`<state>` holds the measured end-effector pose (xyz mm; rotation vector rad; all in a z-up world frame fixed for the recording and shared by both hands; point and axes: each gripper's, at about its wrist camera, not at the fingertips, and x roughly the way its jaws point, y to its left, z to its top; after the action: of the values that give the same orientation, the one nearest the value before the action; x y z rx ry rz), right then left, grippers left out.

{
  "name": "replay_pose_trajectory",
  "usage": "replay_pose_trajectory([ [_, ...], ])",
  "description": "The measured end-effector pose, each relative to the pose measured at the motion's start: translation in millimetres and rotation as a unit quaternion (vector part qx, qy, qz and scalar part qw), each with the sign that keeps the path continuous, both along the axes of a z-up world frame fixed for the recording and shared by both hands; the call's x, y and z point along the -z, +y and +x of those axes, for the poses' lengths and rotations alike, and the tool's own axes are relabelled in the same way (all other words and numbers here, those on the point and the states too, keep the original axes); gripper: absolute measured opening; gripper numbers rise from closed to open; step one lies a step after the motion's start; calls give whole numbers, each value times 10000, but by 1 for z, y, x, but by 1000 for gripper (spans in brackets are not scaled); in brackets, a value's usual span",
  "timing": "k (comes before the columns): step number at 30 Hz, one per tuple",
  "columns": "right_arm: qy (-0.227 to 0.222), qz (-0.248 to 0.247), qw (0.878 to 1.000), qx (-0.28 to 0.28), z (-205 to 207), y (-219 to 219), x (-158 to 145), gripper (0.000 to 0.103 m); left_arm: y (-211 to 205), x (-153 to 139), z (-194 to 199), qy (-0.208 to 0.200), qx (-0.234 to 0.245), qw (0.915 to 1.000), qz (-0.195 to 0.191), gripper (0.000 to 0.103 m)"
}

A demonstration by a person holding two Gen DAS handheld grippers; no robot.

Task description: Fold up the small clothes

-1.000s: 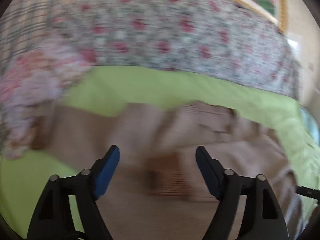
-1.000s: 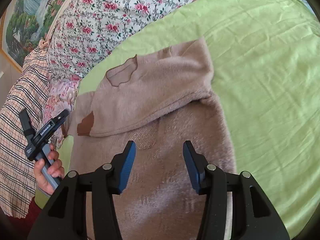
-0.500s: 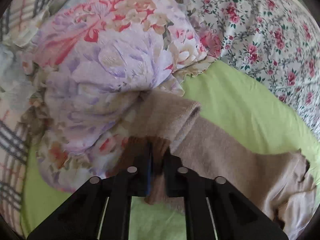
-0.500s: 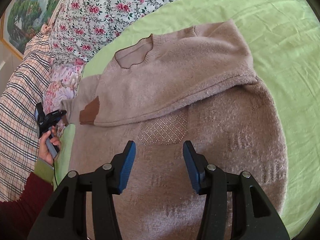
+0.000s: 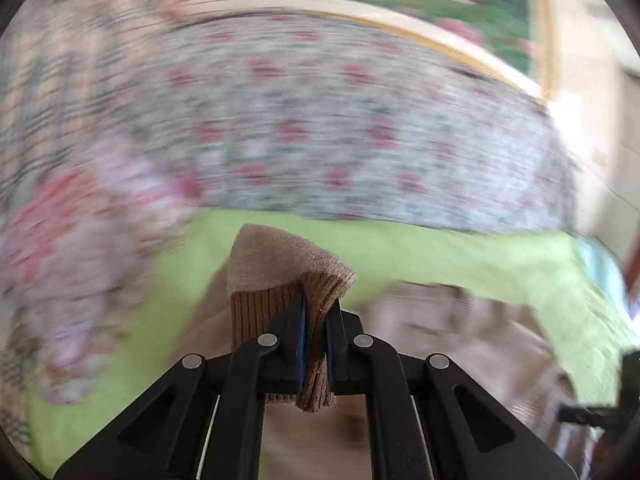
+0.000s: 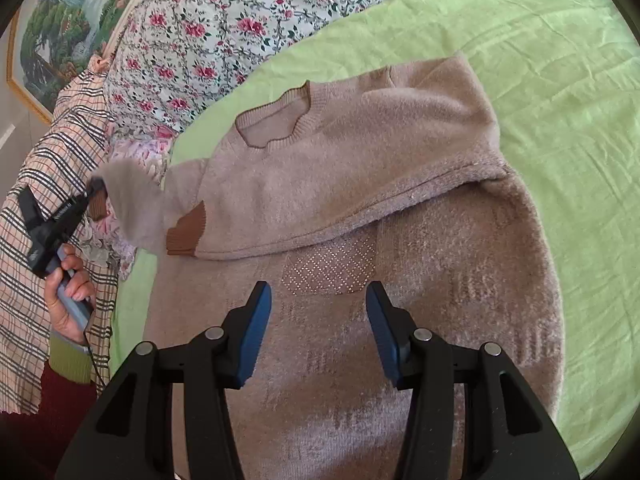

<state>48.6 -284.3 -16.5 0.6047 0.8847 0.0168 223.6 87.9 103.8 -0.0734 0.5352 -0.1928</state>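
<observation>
A beige knit sweater [image 6: 360, 168] lies on the green sheet [image 6: 560, 80]. One sleeve is folded across its chest, with the brown cuff [image 6: 186, 232] at the left. My left gripper [image 5: 315, 316] is shut on the other sleeve's ribbed brown cuff [image 5: 256, 312] and holds it lifted. It also shows in the right wrist view [image 6: 94, 194], at the sweater's left side. My right gripper [image 6: 318, 300] is open and empty above the sweater's lower body, near a dotted diamond patch [image 6: 328, 268].
Floral bedding [image 6: 224, 28] and a plaid blanket [image 6: 24, 216] lie along the far and left sides of the sheet. A flowered pillow [image 5: 60, 260] sits at the left. A framed picture [image 6: 52, 28] hangs behind. The left wrist view is blurred.
My left gripper closed on the sleeve cuff beside the pillow and has lifted it, swinging right. My right gripper has stayed open over the sweater, shifting slightly.
</observation>
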Motion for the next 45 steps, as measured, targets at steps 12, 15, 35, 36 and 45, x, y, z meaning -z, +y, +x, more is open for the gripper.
replay_pose_trajectory([
  [12,-122,-23,9987,485,-17,-35,-6,51,-210,75,-5,900,1984,9754,340,10],
  [15,-133,-79,9986,508,-13,-35,-7,51,-211,91,-5,1192,2016,9715,360,17],
  [35,-156,-1582,9688,-1900,82,75,-6,66,16,134,-31,1885,-1024,9726,890,59],
  [36,-22,-1409,9739,-1782,88,73,2,66,16,136,-26,1898,-1052,9721,892,59],
  [45,-452,1238,9907,-339,96,14,18,8,-8,145,10,1845,-1267,9683,1112,59],
])
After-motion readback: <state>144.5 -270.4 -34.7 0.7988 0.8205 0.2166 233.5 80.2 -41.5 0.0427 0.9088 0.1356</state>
